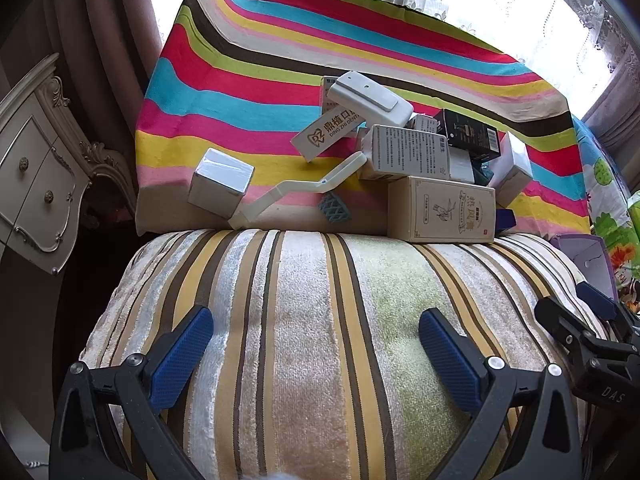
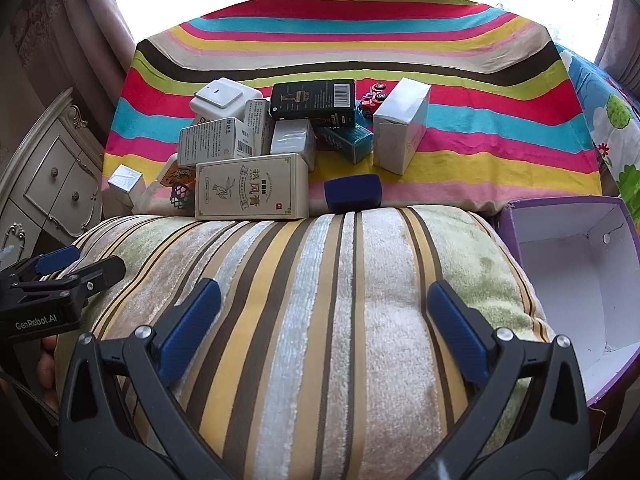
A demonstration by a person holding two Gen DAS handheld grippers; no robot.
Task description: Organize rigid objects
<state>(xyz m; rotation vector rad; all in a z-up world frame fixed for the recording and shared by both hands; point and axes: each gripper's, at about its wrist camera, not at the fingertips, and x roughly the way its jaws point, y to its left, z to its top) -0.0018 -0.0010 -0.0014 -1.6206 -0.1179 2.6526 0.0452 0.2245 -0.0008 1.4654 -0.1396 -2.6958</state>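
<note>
left wrist view: the left gripper [image 1: 316,344] hangs over the striped plush cushion [image 1: 320,300], its blue-padded fingers spread wide with nothing between them.
progress, left wrist view: nothing looks sorted yet; the jumble of small cardboard and plastic boxes [image 1: 400,152] lies heaped on the rainbow-striped cloth [image 1: 248,80] beyond the cushion.
pile, left wrist view: a white plastic switch-like block [image 1: 370,98] sits tilted on top, a beige printed carton [image 1: 440,208] stands at the front edge, a white cube-shaped box [image 1: 220,184] rests apart to the left, and a long white angled plastic handle [image 1: 304,192] leans between them.
right wrist view: the right gripper [image 2: 324,320] is likewise released, fingers wide apart above the cushion, holding nothing.
container, right wrist view: an open purple cardboard box with a white inside [image 2: 580,276] sits just beside the cushion on the right and appears to hold nothing, so the whole job seems still ahead.
pile, right wrist view: the black carton with a barcode [image 2: 314,102] lies on the heap, a small dark blue case [image 2: 352,192] sits alone in front touching the cushion edge, a tall white box [image 2: 400,132] stands to the right, and a small red toy vehicle [image 2: 374,98] peeks out behind.
look: mostly hard-edged, light packages, loosely stacked and leaning on one another.
</note>
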